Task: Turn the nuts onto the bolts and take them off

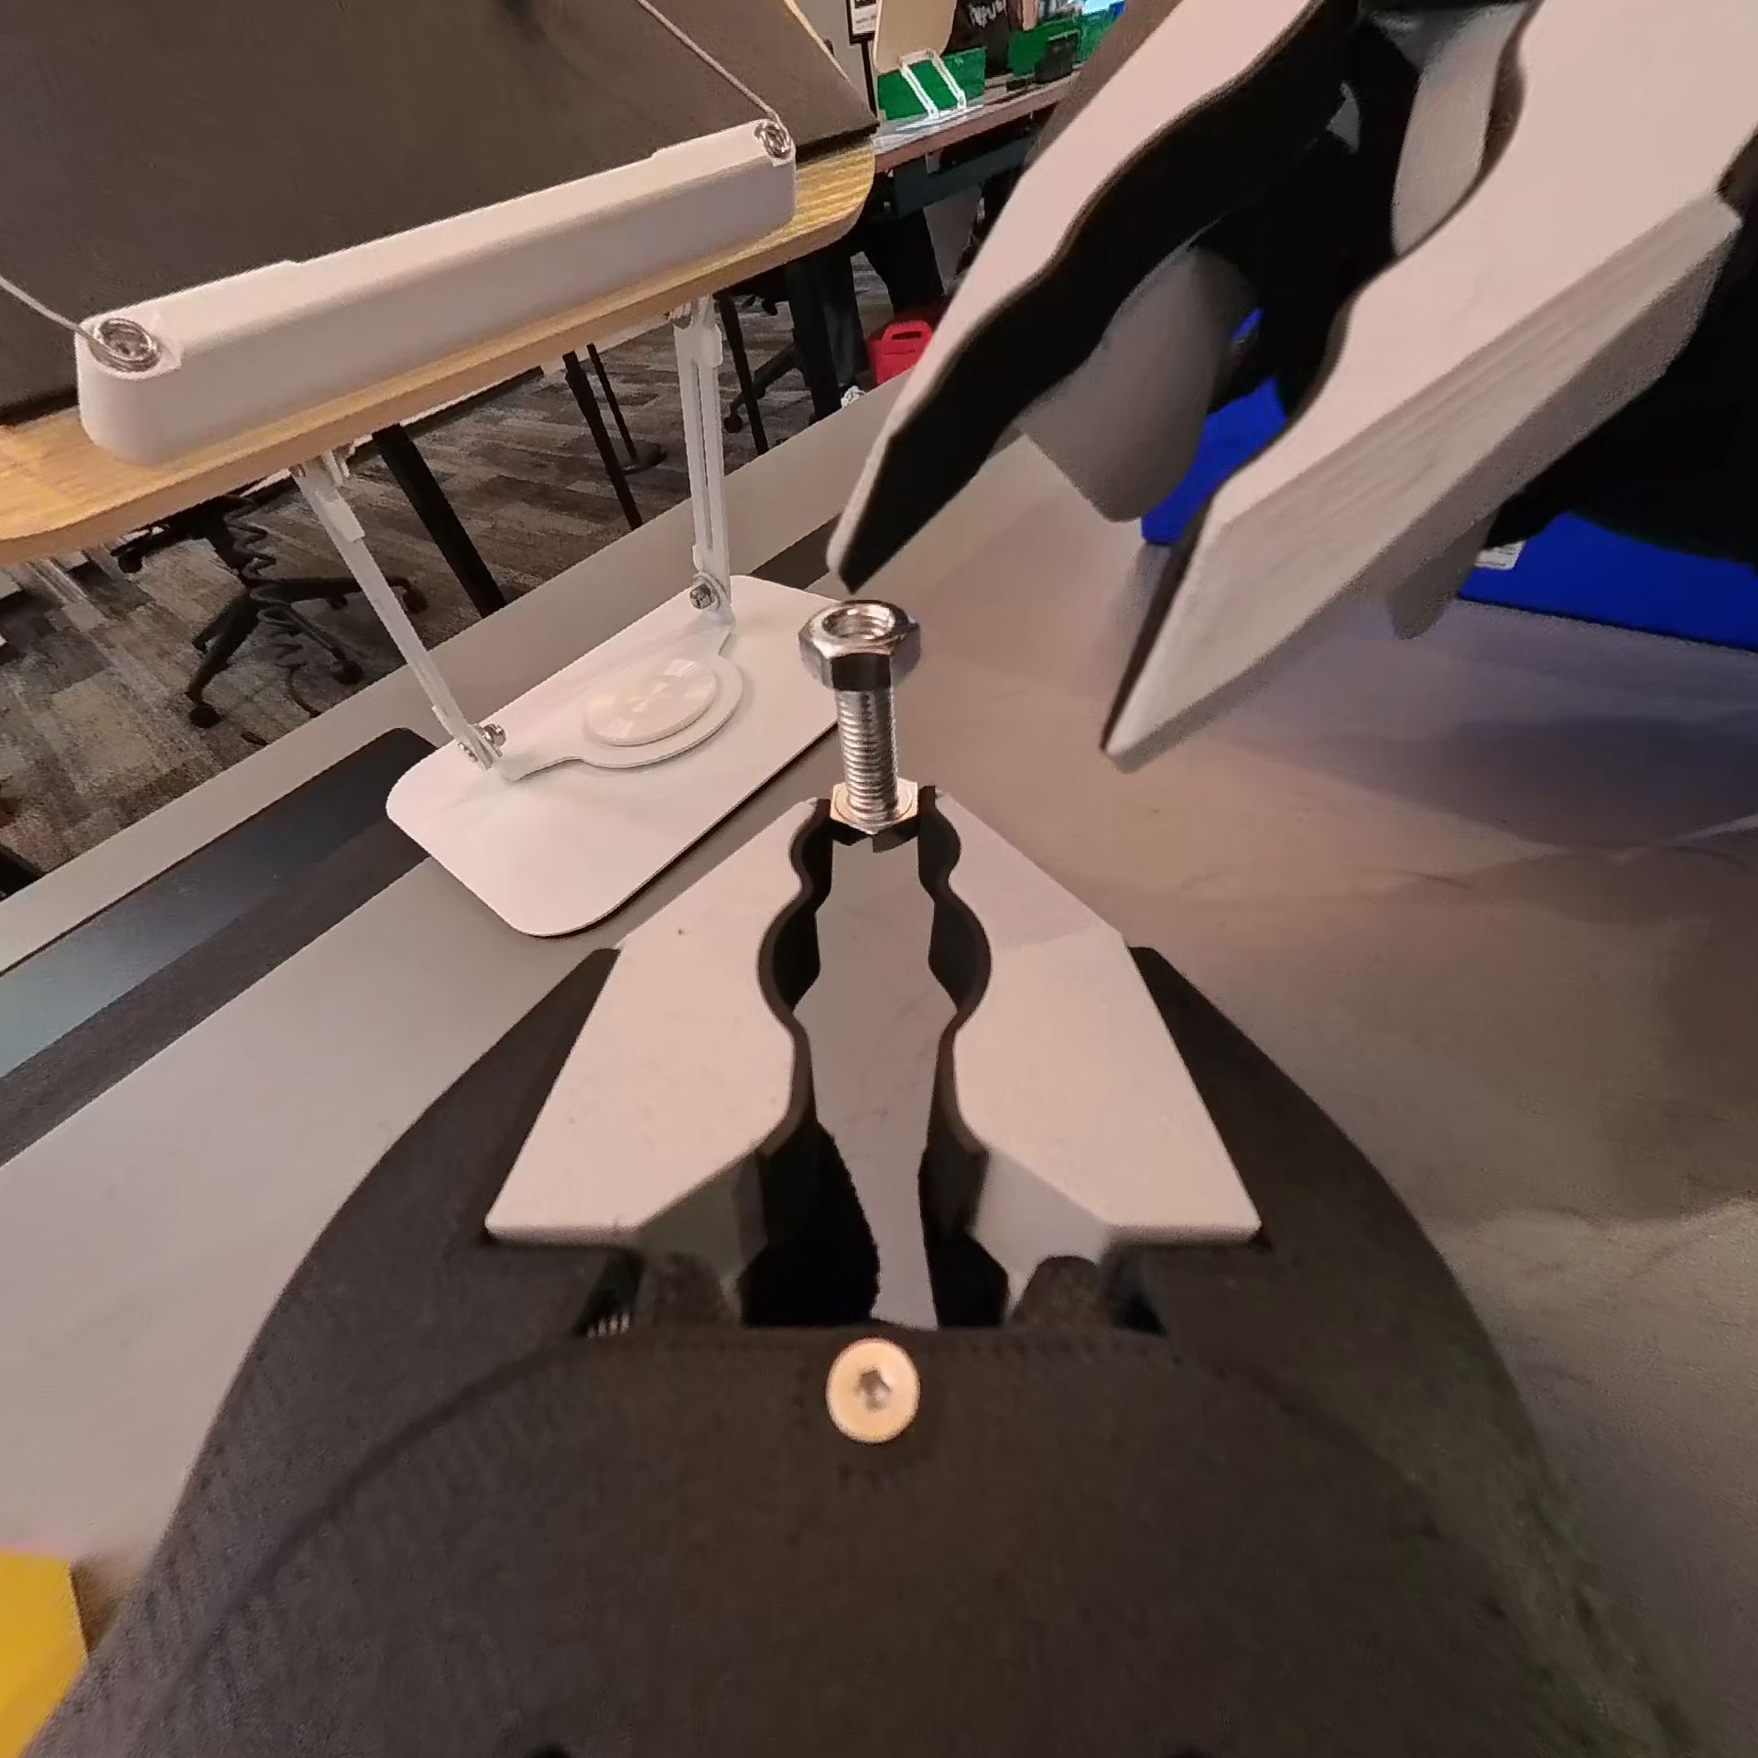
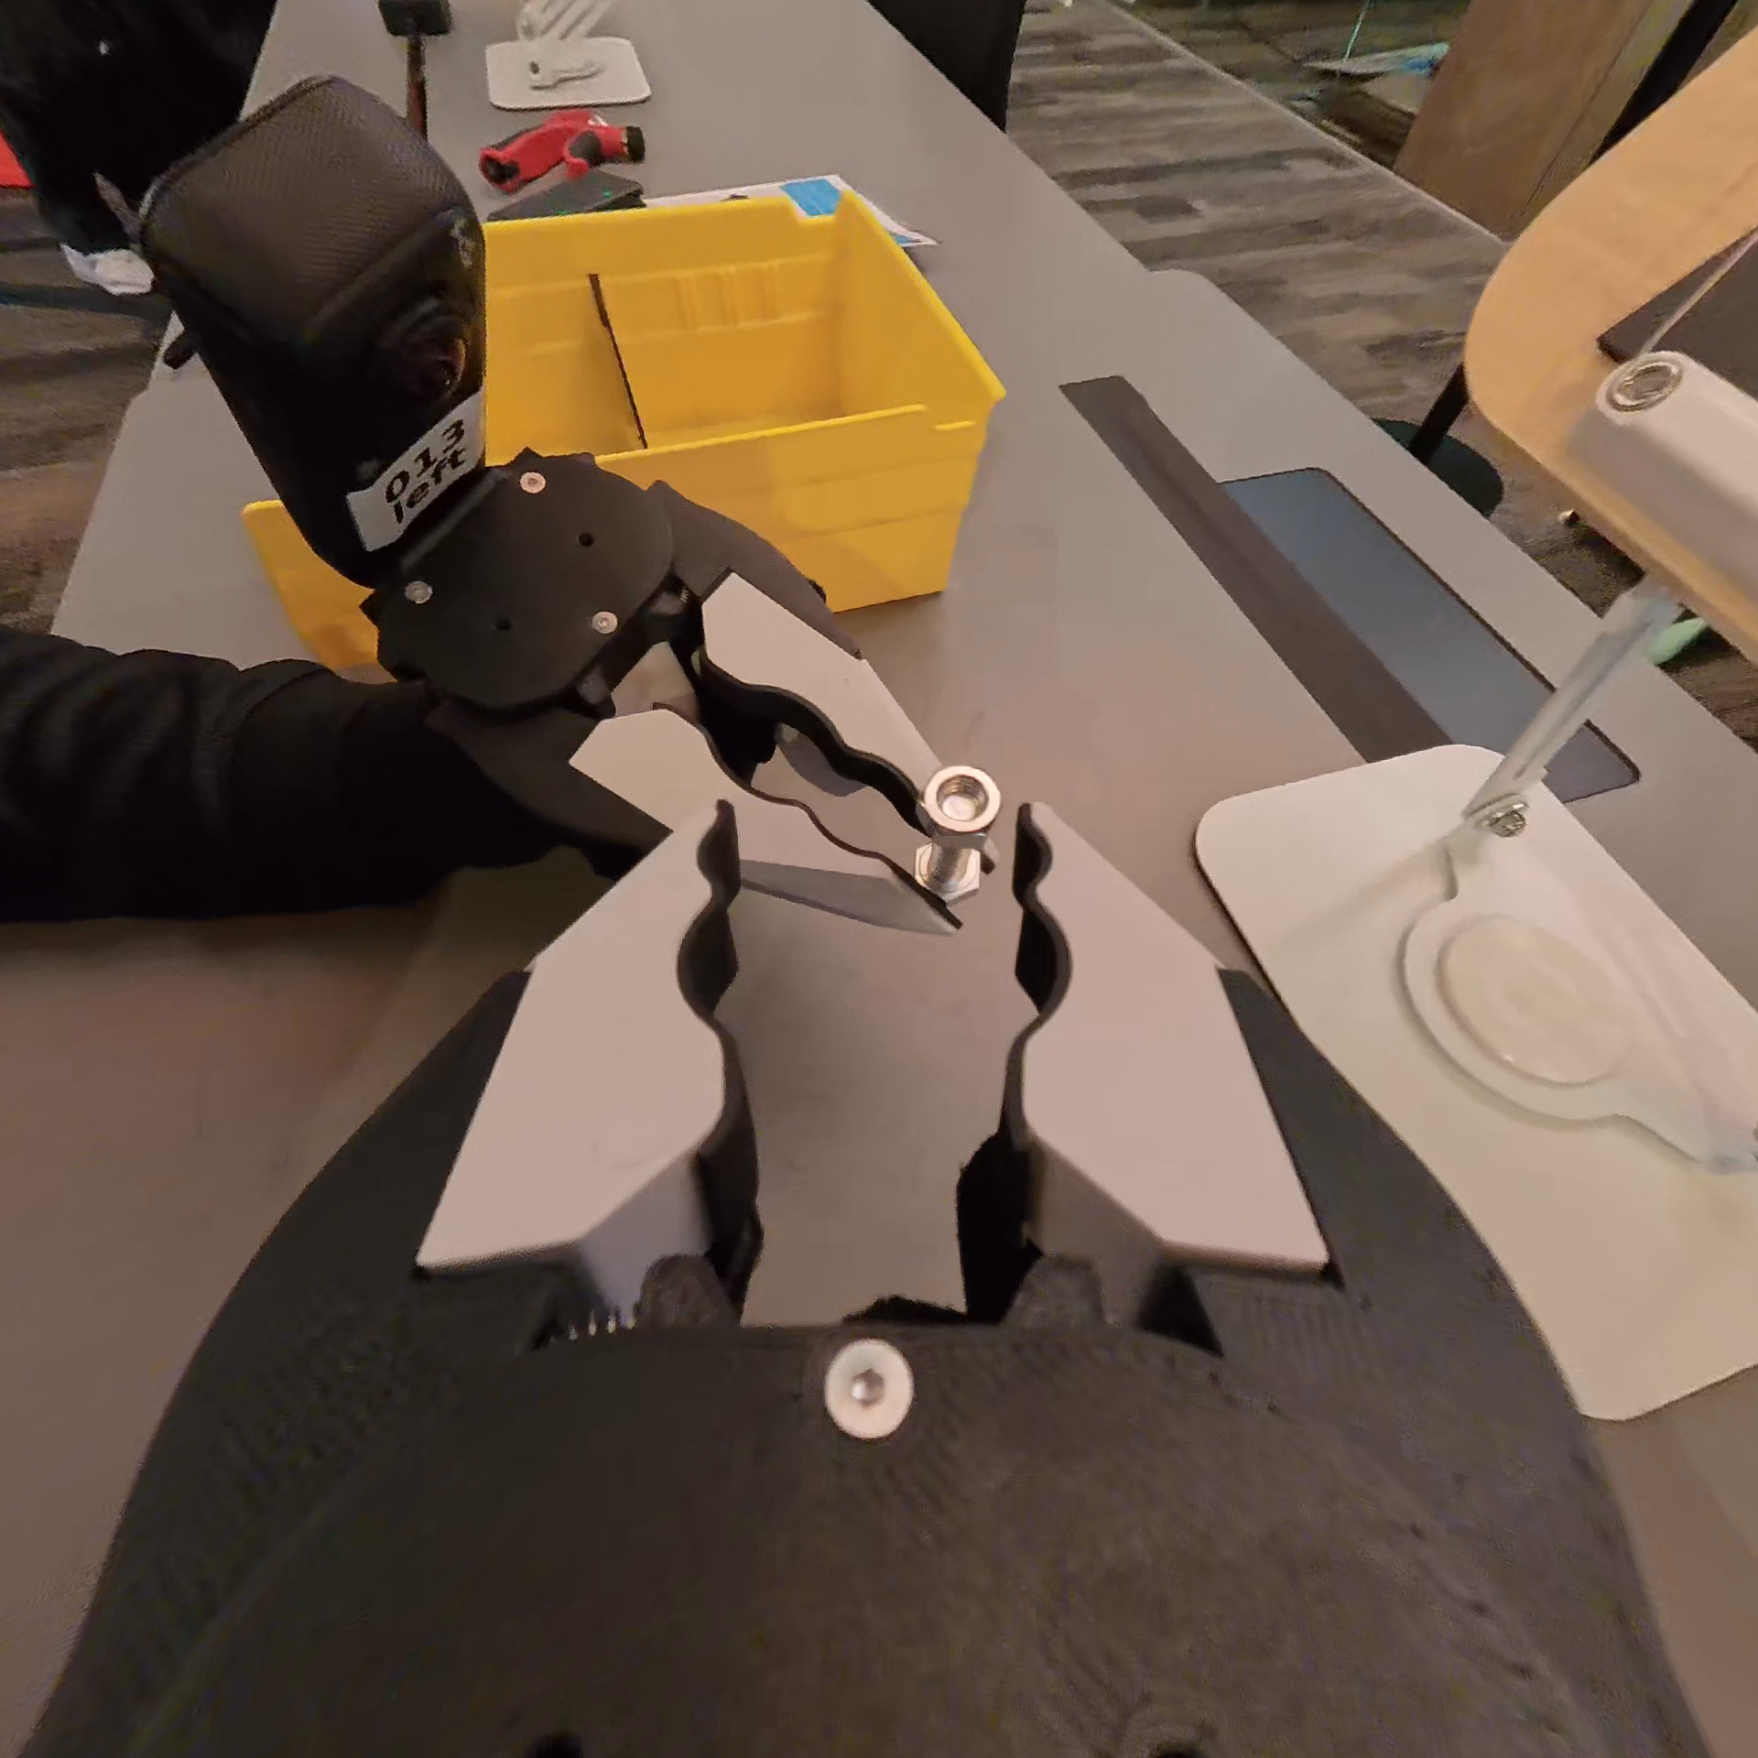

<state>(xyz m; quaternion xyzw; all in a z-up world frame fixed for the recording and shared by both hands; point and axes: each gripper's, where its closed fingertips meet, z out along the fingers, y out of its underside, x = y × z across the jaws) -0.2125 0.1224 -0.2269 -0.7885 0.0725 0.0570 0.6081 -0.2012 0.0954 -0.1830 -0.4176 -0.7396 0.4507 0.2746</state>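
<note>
A silver bolt (image 1: 861, 742) stands upright over the grey table (image 1: 1332, 1046). A silver hex nut (image 1: 859, 642) sits at the top of its thread. My left gripper (image 1: 875, 816) is shut on the bolt's head. My right gripper (image 1: 985, 661) is open, just above and right of the nut, apart from it. In the right wrist view the right gripper (image 2: 873, 826) is open, with the nut (image 2: 961, 807) and bolt (image 2: 945, 864) just beyond its right fingertip. The left gripper (image 2: 951, 889) holds the bolt from the left.
A white stand with a flat base (image 1: 590, 818) stands just behind the bolt; its base also shows at the right (image 2: 1332, 1094). A yellow bin (image 2: 761, 400) is behind the left gripper. A blue bin (image 1: 1617, 590) is at the far right. A red tool (image 2: 561, 143) lies farther back. The grippers' ends are close to 5 cm from one another.
</note>
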